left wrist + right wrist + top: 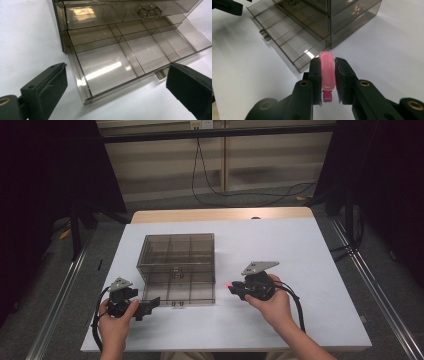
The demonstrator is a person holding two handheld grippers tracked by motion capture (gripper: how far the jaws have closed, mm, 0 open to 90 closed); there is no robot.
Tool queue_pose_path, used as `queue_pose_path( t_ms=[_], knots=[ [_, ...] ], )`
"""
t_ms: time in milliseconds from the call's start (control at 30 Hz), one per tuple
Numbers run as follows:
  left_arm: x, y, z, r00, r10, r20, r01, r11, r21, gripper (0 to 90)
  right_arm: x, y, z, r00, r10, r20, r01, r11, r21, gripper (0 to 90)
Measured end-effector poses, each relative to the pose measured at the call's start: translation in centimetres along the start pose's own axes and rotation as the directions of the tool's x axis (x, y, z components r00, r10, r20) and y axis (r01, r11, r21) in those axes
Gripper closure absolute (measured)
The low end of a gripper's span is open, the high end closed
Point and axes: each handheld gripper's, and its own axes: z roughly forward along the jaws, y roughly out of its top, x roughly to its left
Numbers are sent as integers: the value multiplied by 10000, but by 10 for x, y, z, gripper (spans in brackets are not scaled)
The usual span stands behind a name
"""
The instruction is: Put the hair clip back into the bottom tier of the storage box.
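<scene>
The high view looked forward and down from the person's edge of the desk point(300, 245), taking in the whole smoky plastic drawer box point(177, 265) from some way off. The left gripper view sat low and close before the box's pulled-out drawer point(107, 67), facing into its compartments. The right gripper view looked along its own claw point(328, 72) toward the box's corner, from a little farther away. All three shared that open drawer.

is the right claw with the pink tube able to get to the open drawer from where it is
Probably yes. The right claw, shut on the pink tube, sits just off the pulled-out drawer, whose compartments lie open from above. The left claw waits at the opposite corner.
</scene>
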Motion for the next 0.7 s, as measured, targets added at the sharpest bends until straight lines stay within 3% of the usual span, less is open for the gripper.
queue_pose_path(
  t_ms=[700],
  knots=[
    [-1,0,0,10000,-57,82,57,10000,-14,38,11,15,24,9995,-30,-315,27,9999,-104,763]
  ],
)
